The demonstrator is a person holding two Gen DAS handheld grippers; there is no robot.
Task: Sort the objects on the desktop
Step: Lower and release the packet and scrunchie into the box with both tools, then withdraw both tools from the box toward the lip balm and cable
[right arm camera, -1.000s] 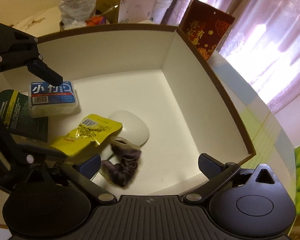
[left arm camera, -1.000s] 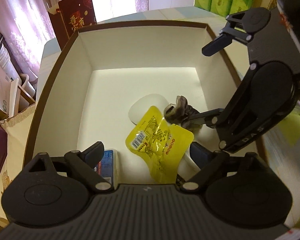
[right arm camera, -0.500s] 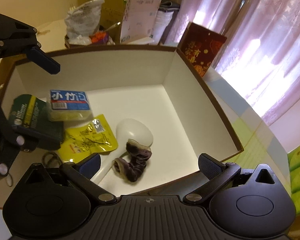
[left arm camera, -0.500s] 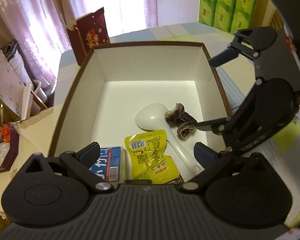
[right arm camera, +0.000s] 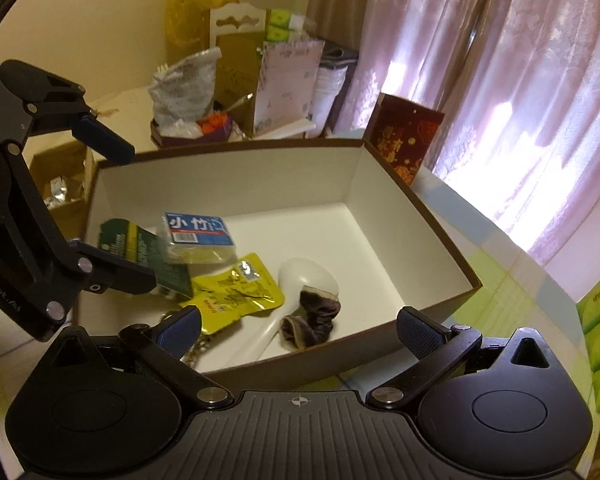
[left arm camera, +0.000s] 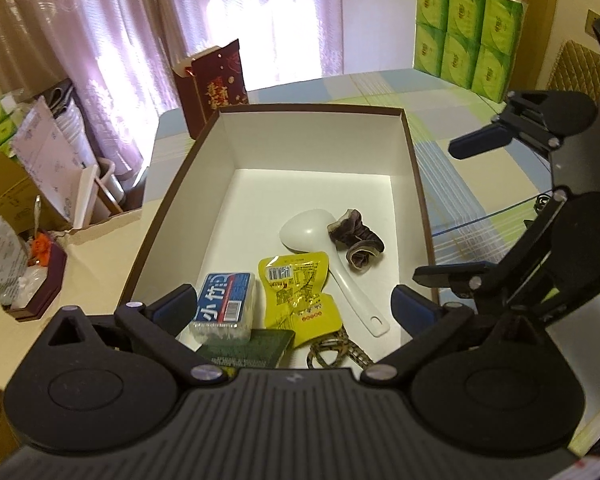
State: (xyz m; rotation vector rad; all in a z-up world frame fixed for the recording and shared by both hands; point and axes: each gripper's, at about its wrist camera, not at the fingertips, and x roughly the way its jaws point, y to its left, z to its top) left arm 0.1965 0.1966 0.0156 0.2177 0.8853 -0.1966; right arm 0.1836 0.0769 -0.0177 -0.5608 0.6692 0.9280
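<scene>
A brown-rimmed white box (left arm camera: 312, 109) (right arm camera: 228, 148) holds a white spoon (left arm camera: 312, 236) (right arm camera: 308, 280), a purple scrunchie (left arm camera: 358, 240) (right arm camera: 312, 320), a yellow snack pouch (left arm camera: 300, 292) (right arm camera: 236, 292), a blue-labelled pack (left arm camera: 224, 304) (right arm camera: 198, 236), a dark green packet (left arm camera: 248, 348) (right arm camera: 132, 244) and a leopard-print band (left arm camera: 336, 352). My left gripper (left arm camera: 296, 308) (right arm camera: 118, 212) hangs open over the box's near end, holding nothing. My right gripper (right arm camera: 300, 328) (left arm camera: 464, 208) is open and empty just outside the box's right wall.
A dark red gift bag (left arm camera: 216, 84) (right arm camera: 404, 144) stands behind the box's far corner. Green tissue packs (left arm camera: 468, 32) are stacked at the back right. Papers, bags and small boxes (left arm camera: 52, 160) (right arm camera: 260, 92) crowd the left side. A checked cloth (left arm camera: 468, 200) covers the table.
The yellow pouch, close under my left gripper a second ago, now lies flat on the box floor. Both grippers have risen and drawn back from the box.
</scene>
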